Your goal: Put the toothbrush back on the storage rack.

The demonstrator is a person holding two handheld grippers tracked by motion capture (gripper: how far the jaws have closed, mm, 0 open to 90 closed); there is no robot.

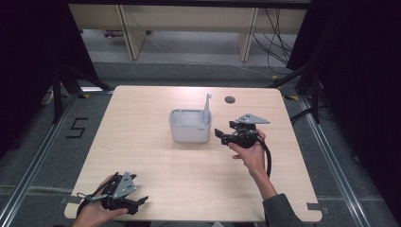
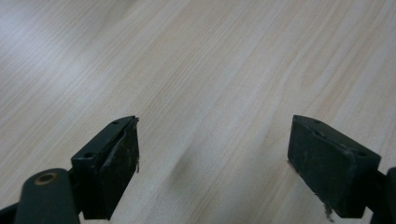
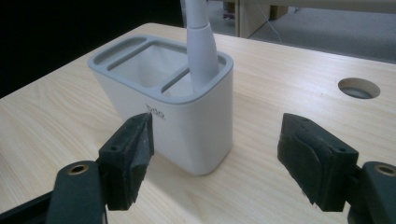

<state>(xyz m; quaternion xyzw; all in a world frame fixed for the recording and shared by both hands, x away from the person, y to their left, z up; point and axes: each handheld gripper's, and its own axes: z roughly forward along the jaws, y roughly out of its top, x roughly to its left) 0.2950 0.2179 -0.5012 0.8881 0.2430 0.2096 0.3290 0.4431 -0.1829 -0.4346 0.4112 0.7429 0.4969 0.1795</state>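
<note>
Holder (image 1: 190, 126) mid-table, right gripper (image 1: 220, 135) aimed at it, jaws apart

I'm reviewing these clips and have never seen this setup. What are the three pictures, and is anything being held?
A person sits at a wooden table holding a hand-operated claw in each hand. The high view looks down from above. The other two come from cameras riding on each claw. The left claw is open over bare tabletop. The right claw is open, pointed at a grey holder with a white handled tool standing in one end compartment. Neither claw holds anything.
</note>
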